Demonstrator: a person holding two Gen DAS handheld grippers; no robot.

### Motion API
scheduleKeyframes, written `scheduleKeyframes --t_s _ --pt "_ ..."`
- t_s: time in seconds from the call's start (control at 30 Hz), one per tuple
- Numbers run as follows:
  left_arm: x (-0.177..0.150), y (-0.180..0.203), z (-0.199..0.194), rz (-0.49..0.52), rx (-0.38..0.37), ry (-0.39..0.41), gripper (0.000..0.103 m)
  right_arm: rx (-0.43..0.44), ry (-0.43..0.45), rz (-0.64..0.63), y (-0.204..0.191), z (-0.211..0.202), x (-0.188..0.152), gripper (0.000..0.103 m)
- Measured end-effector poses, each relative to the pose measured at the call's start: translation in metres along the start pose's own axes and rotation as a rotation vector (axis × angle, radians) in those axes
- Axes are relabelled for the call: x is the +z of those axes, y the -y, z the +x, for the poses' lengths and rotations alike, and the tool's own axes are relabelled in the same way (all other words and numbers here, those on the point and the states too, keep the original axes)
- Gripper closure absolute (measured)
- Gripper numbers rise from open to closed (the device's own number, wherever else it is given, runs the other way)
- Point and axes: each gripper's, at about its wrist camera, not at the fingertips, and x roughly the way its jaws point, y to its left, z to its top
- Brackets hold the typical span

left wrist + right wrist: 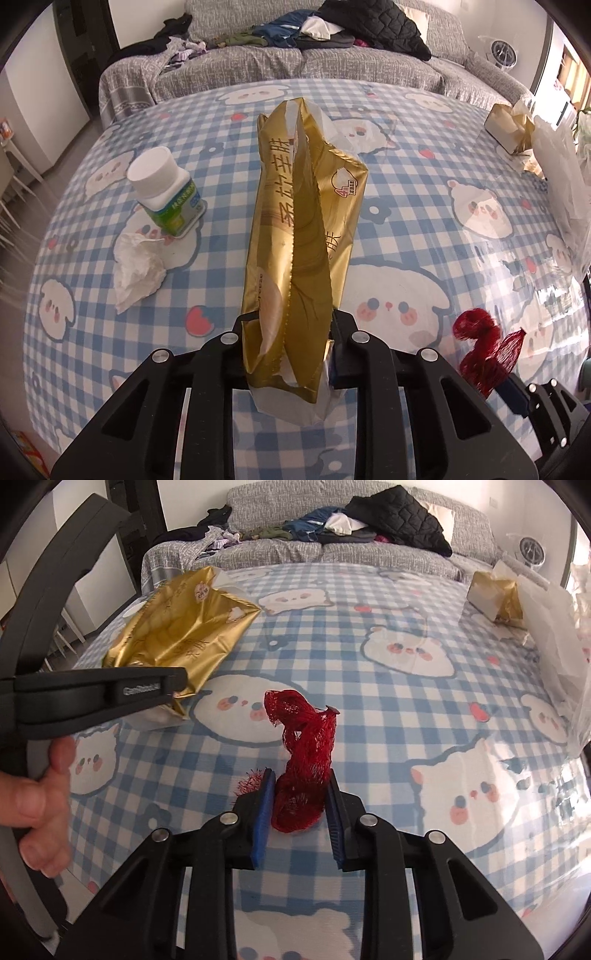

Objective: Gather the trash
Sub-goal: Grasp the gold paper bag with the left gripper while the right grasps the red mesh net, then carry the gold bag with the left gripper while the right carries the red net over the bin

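My left gripper (291,325) is shut on a gold wrapper (303,236), held edge-up above the blue checked tablecloth (424,184); the wrapper also shows in the right wrist view (177,631). My right gripper (301,779) is shut on a red mesh net (303,753), also seen in the left wrist view (480,354). A crumpled white tissue (136,266) and a white-capped green bottle (166,192) sit on the cloth to the left.
A clear plastic bag (561,184) and a gold-and-white box (509,125) stand at the table's right edge. A grey sofa (295,62) piled with clothes lies beyond the table. A hand (40,794) holds the left gripper's handle.
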Motion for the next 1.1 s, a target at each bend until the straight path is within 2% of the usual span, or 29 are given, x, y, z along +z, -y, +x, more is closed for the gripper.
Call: scheduleKeyframes --t_s 0.33,0.47,0.83,1.1 --pt "-0.017 -0.004 -0.028 -0.003 -0.008 0.011 0.081 0.018 0.044 0.013 0.009 -0.031 -0.007 0.078" --pt "-0.033 -0.004 -0.048 -0.004 -0.013 0.031 0.081 0.064 0.063 0.02 0.013 -0.045 -0.014 0.078" --pt "-0.095 -0.014 -0.103 -0.044 -0.021 0.036 0.081 0.093 0.1 0.017 0.004 -0.087 -0.055 0.078" --pt "-0.147 -0.022 -0.128 -0.042 -0.028 0.046 0.081 0.116 0.104 0.005 -0.016 -0.11 -0.099 0.078"
